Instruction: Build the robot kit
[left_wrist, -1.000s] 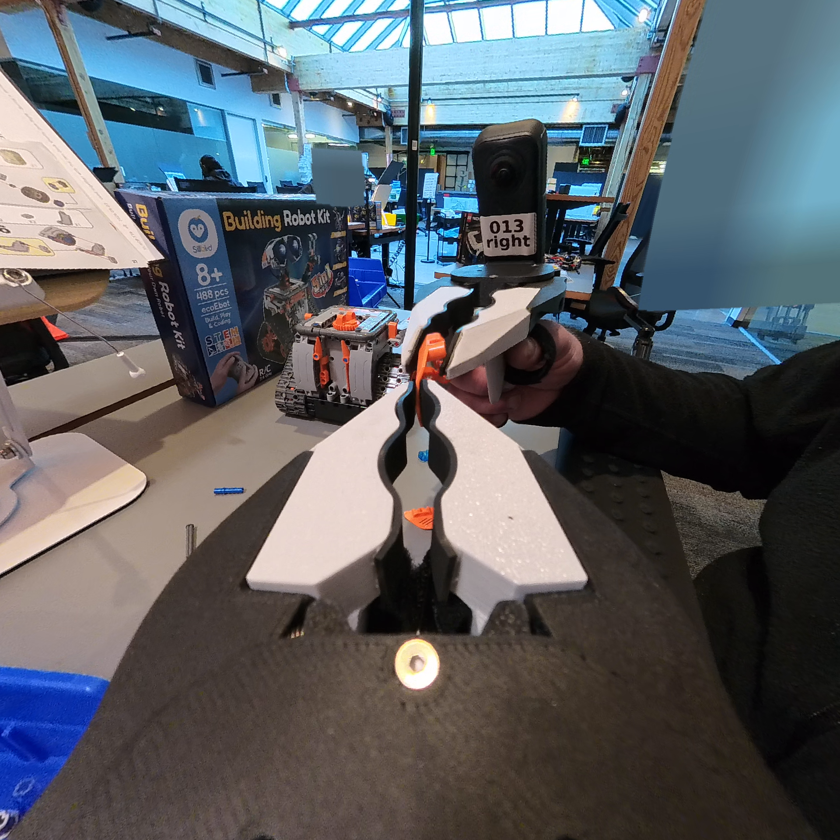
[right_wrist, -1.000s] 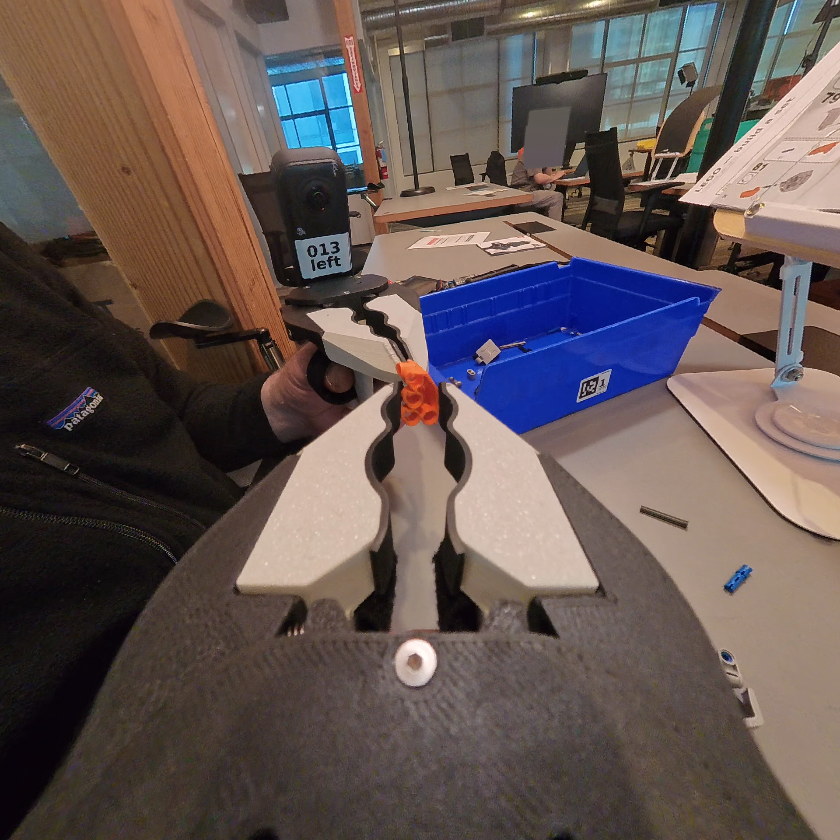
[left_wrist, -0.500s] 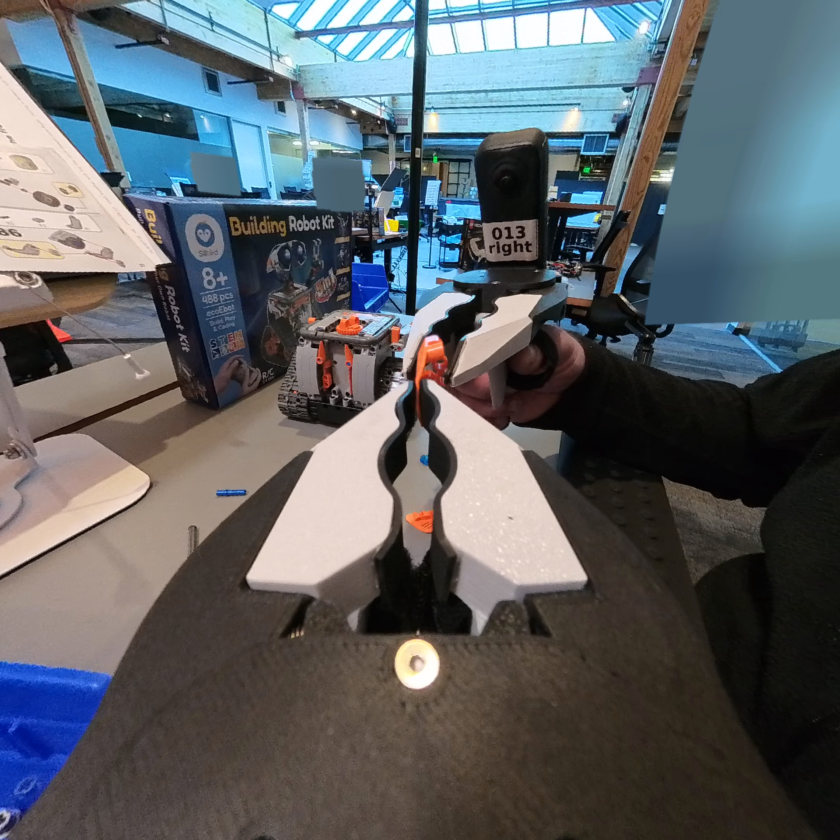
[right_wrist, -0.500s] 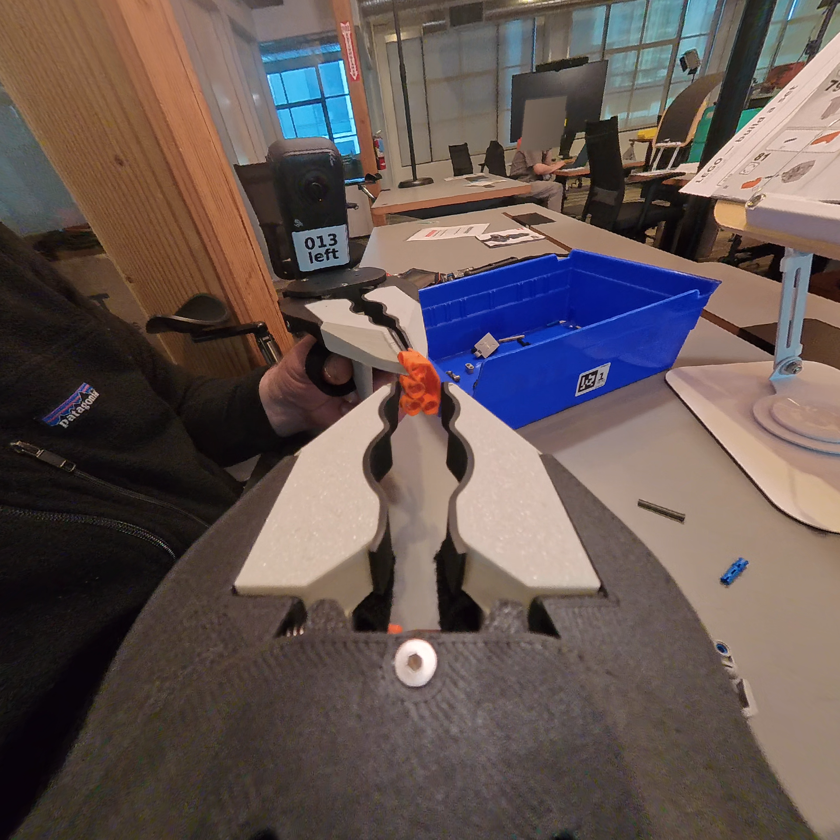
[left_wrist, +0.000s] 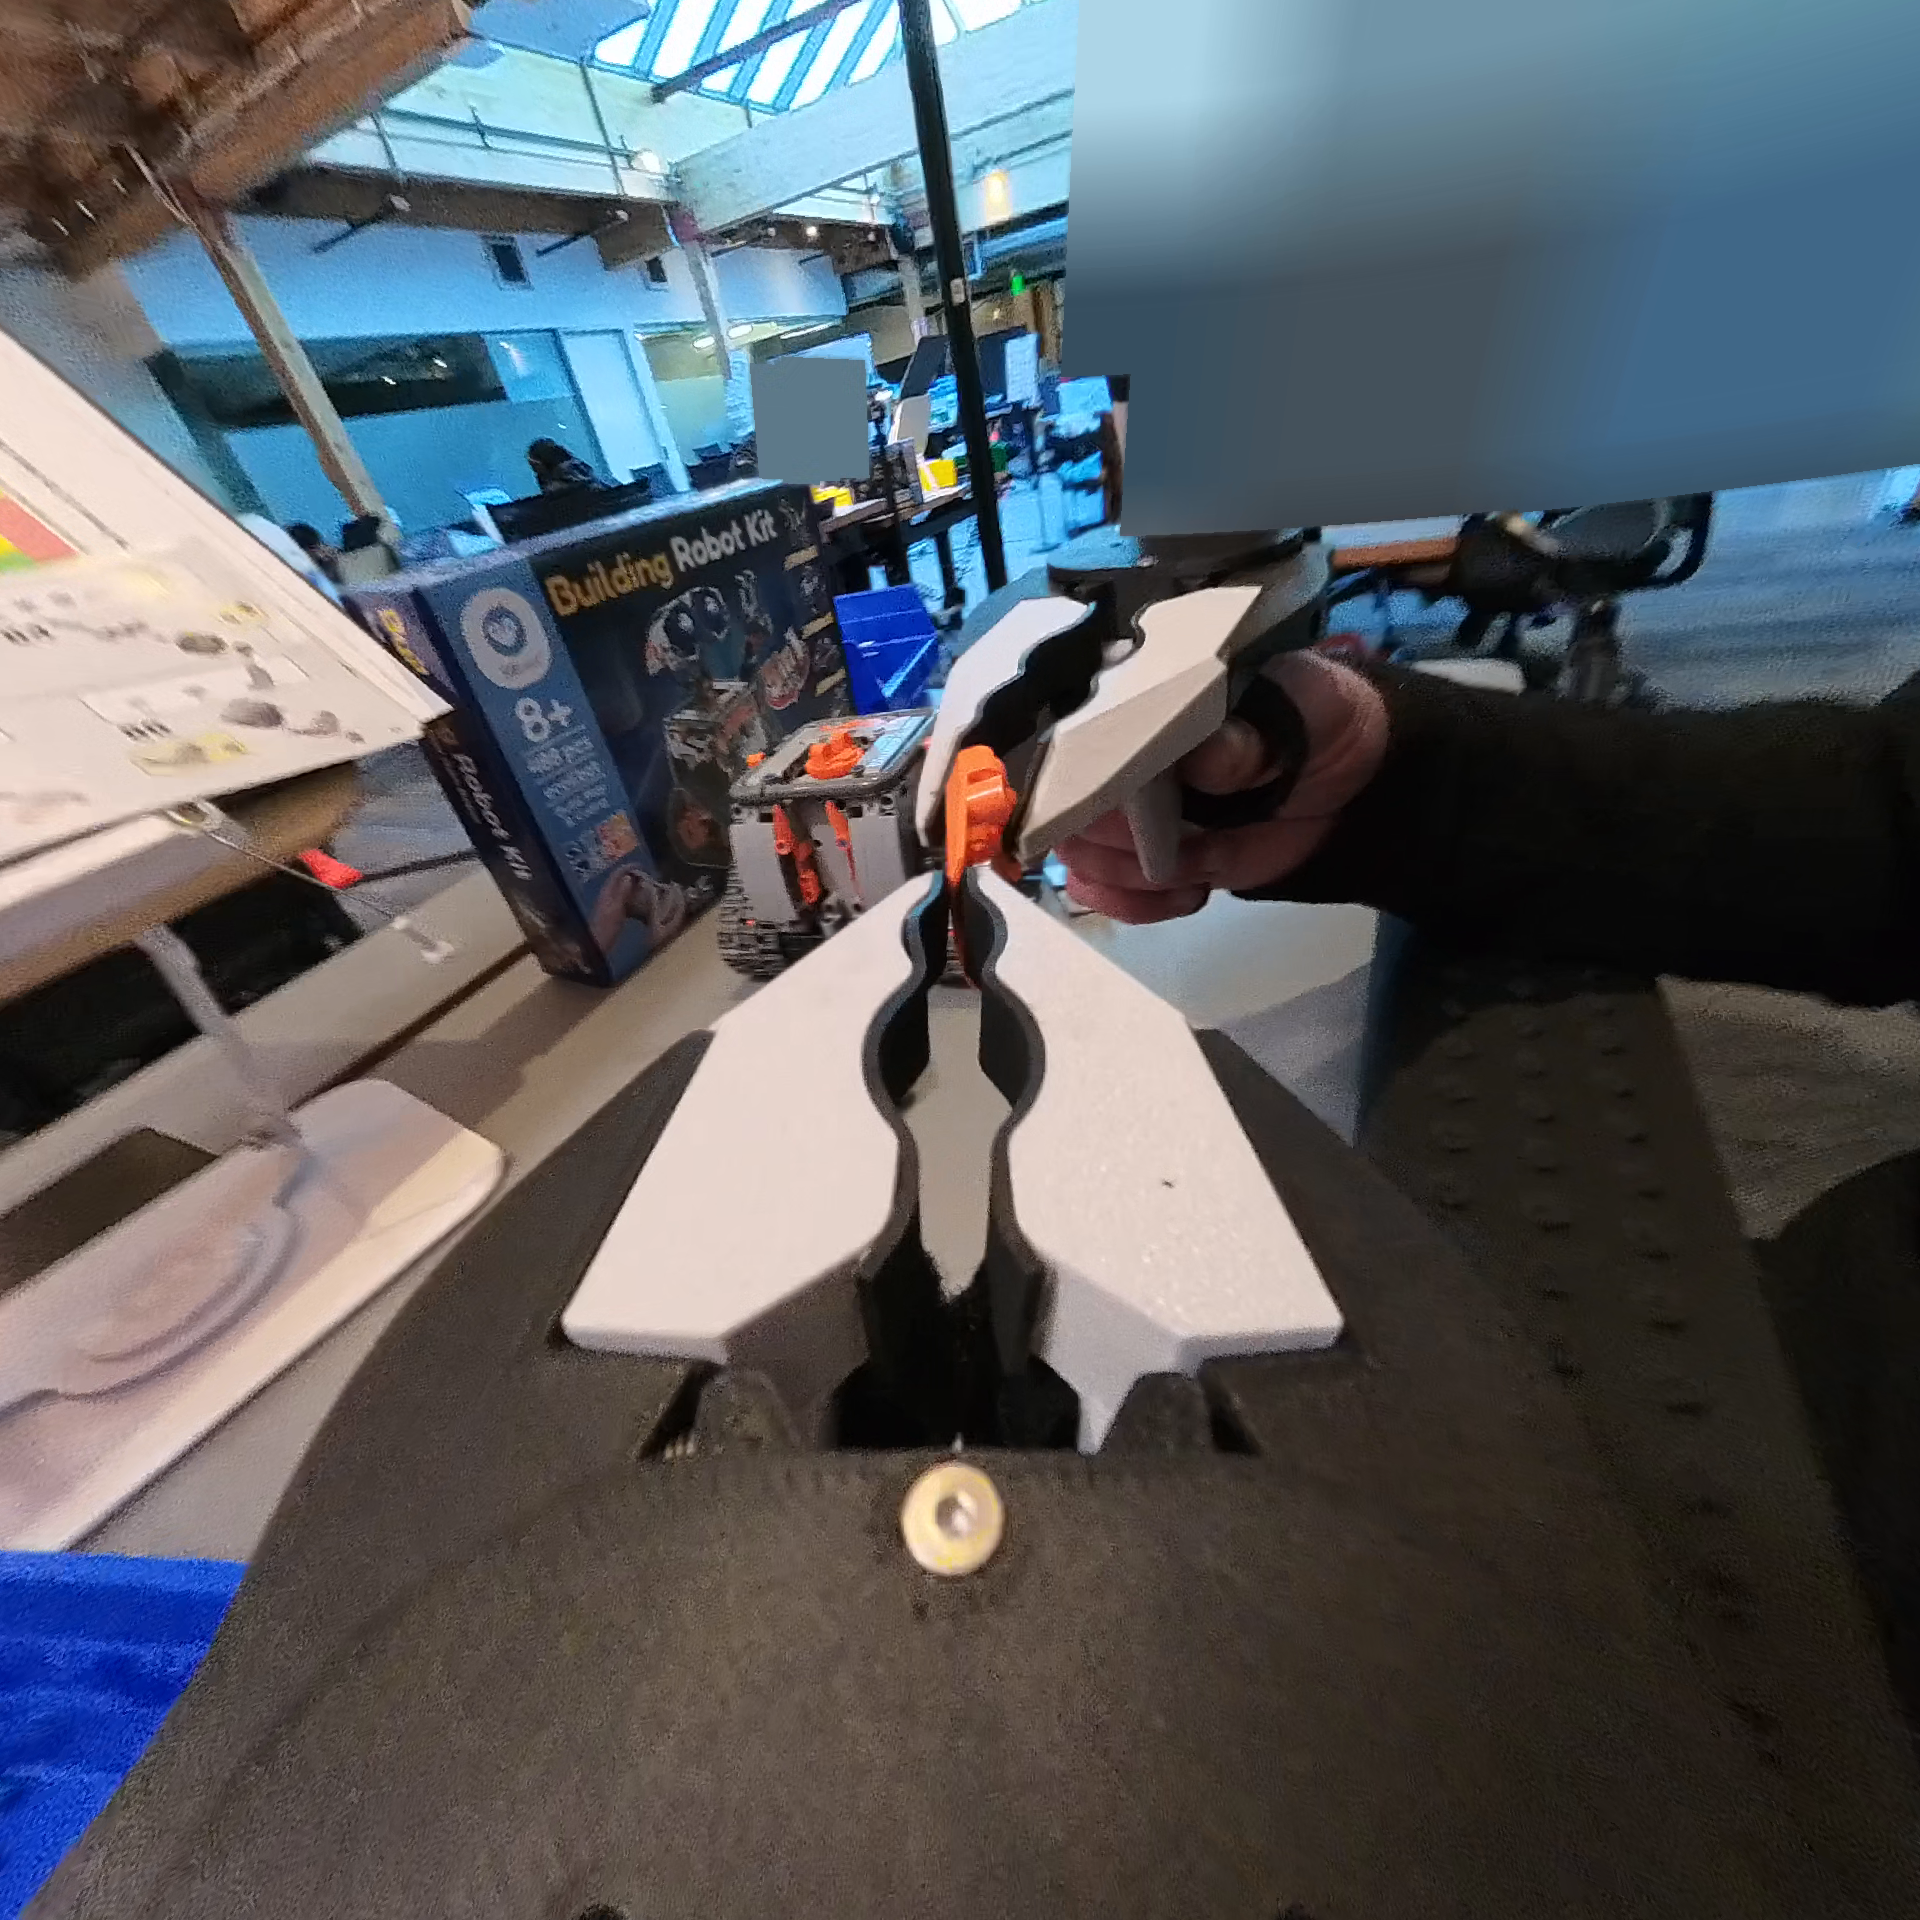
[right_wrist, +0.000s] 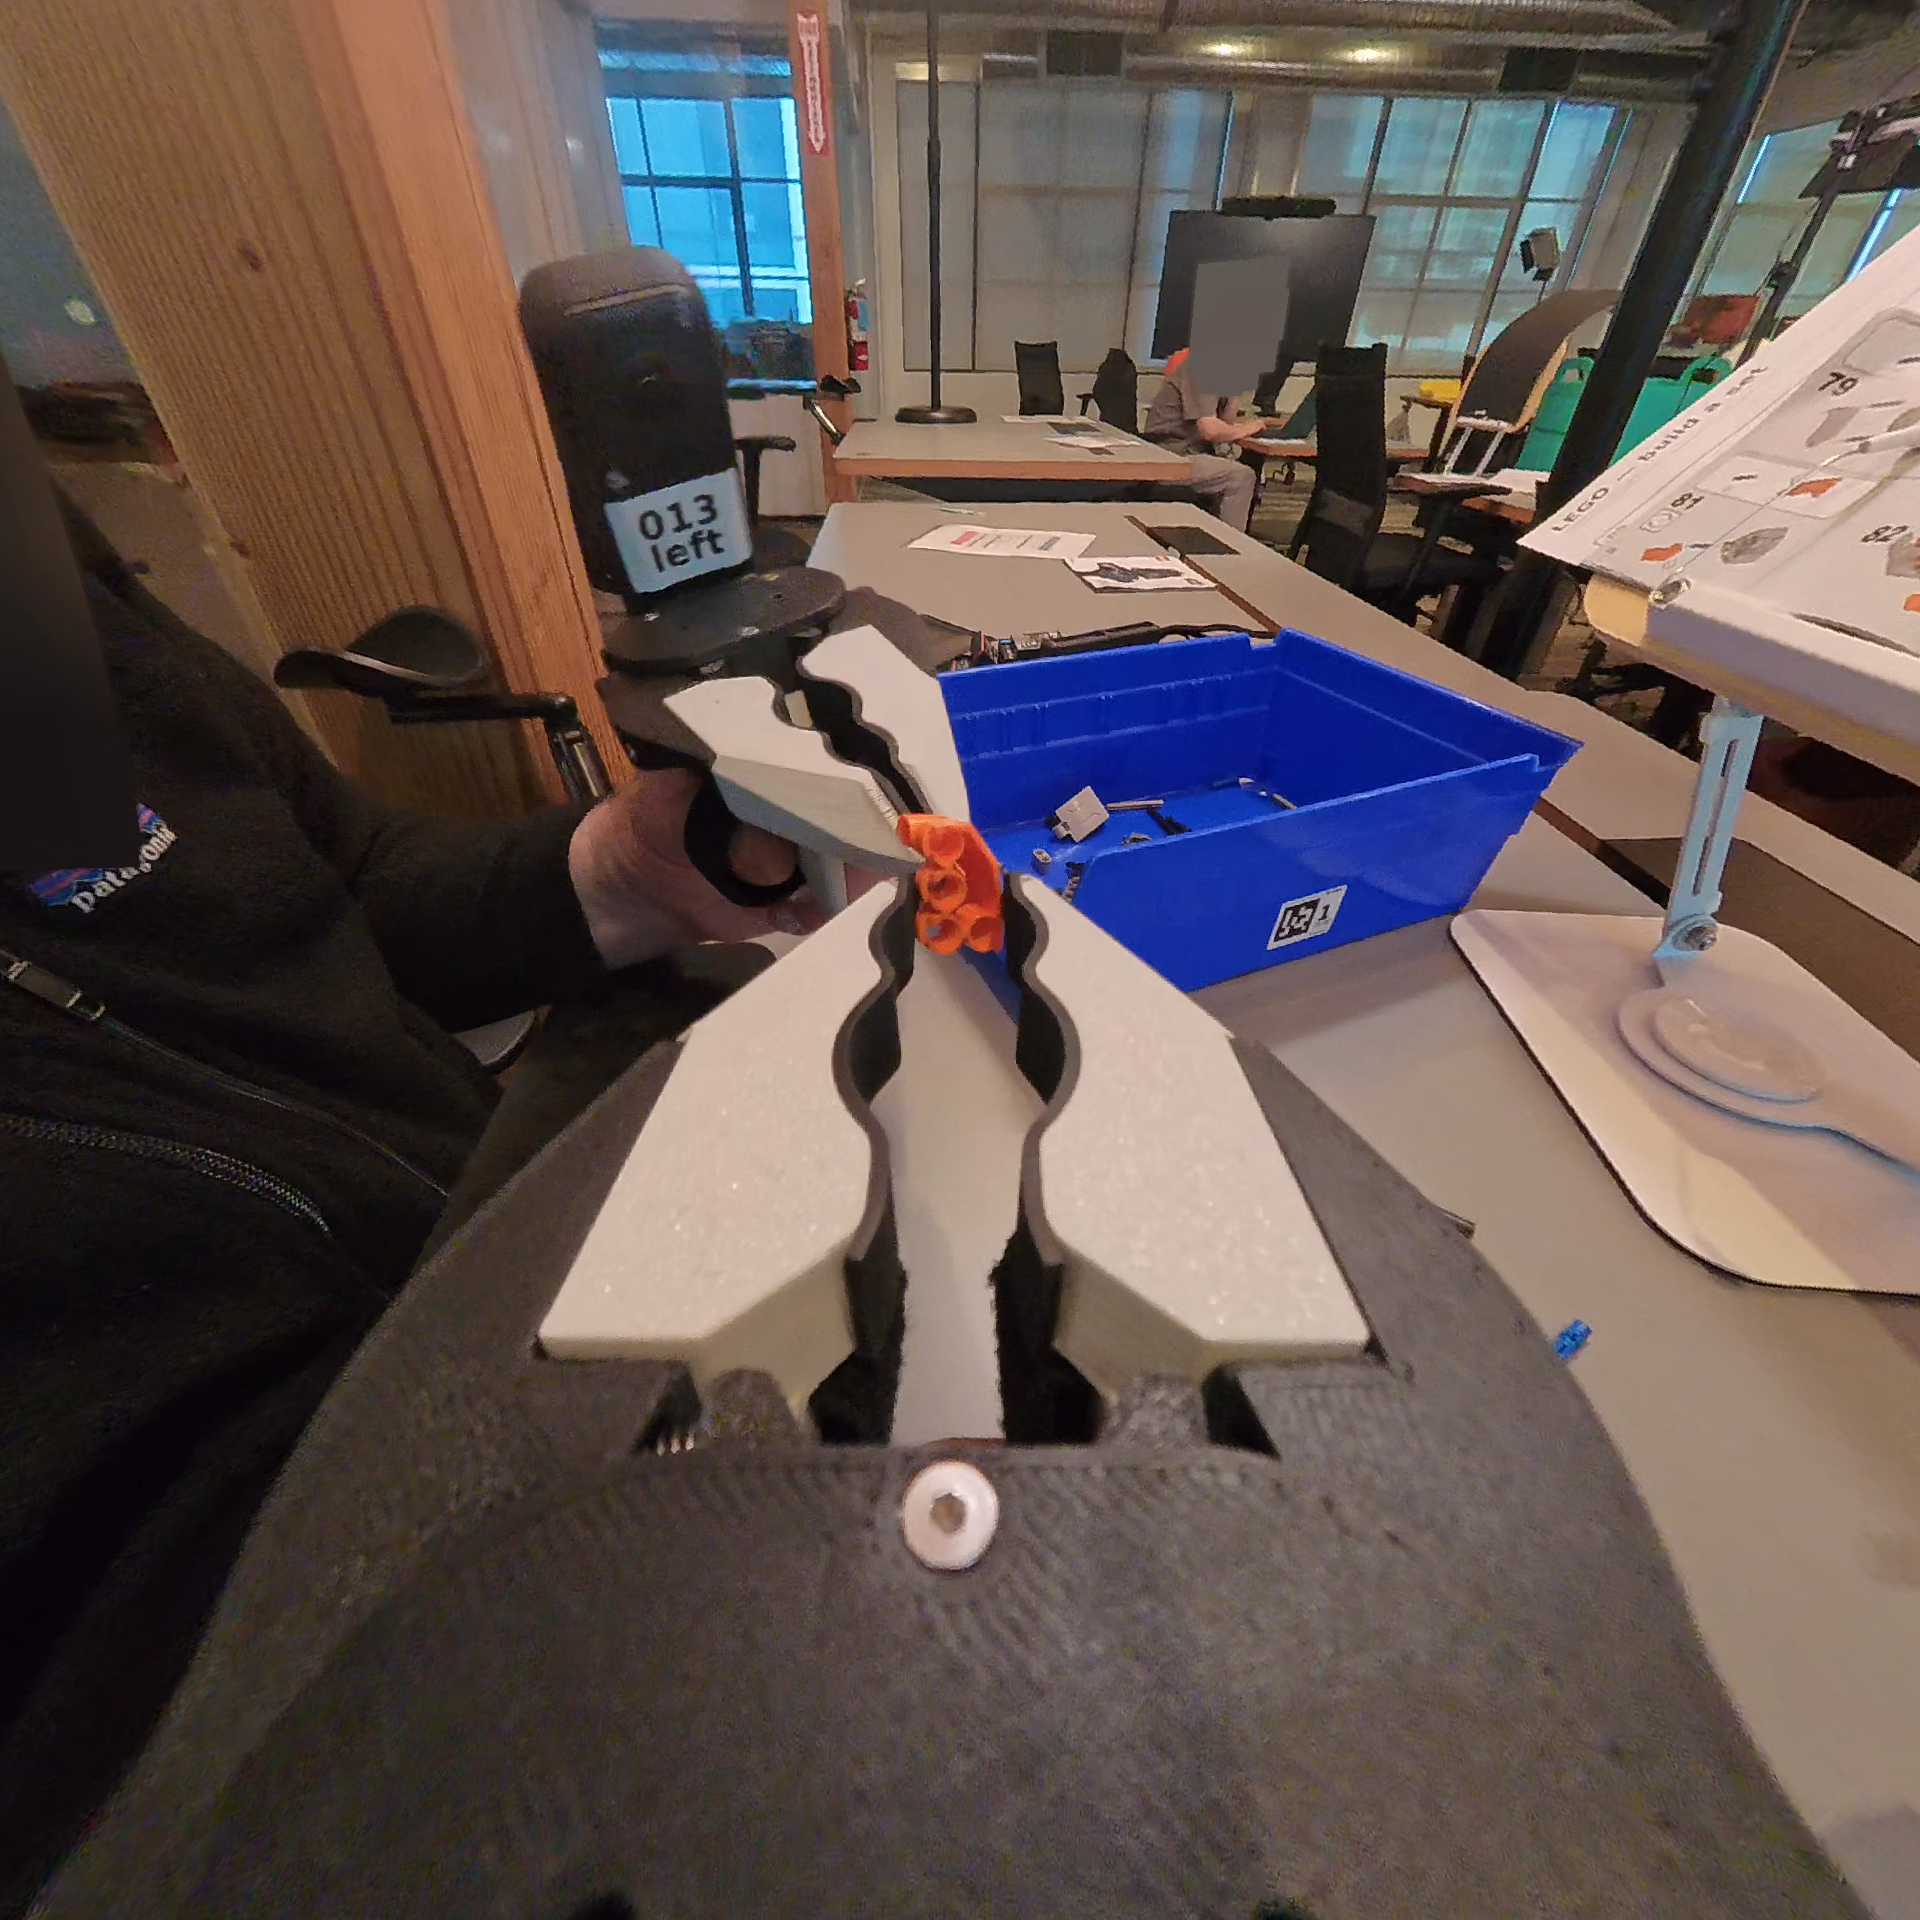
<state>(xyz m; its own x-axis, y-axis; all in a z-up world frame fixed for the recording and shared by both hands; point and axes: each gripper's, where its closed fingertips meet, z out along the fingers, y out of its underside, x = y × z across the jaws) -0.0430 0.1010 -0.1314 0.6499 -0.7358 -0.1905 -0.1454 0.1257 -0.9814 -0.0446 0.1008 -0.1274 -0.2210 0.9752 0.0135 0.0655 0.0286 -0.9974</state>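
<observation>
A printed sheet of part drawings (left_wrist: 156, 665) sits tilted on a white stand (left_wrist: 239, 1236) at the counter's (left_wrist: 582, 997) left edge in the left wrist view; it bears writing and small pictures. Right of it, farther back on the counter, a dark blue kit box (left_wrist: 623, 727) stands upright, printed with lettering, a round logo and a picture of a tracked robot. Just beside the box is a grey and orange tracked model (left_wrist: 821, 821).

The left gripper (left_wrist: 951, 894) has its fingers (left_wrist: 810, 1132) drawn nearly together, pinching the lower end of an orange brick part (left_wrist: 977, 821) held in the air above the counter's near edge. The right gripper (left_wrist: 1003, 821), held in a hand (left_wrist: 1226, 800) with a black sleeve, meets it from the upper right, and its fingers press the same part from above.

In the right wrist view a white label with writing is stuck on the black camera (right_wrist: 634, 416) atop the left gripper (right_wrist: 904, 821). The right gripper (right_wrist: 961, 904) shows its fingers (right_wrist: 1153, 1143) closed on the orange brick part (right_wrist: 951, 883), which has round holes. Behind it a blue bin (right_wrist: 1351, 894) with a square black-and-white tag rests on the counter (right_wrist: 1455, 1070), small grey parts inside. A small blue pin (right_wrist: 1571, 1338) lies near the counter's right edge.
</observation>
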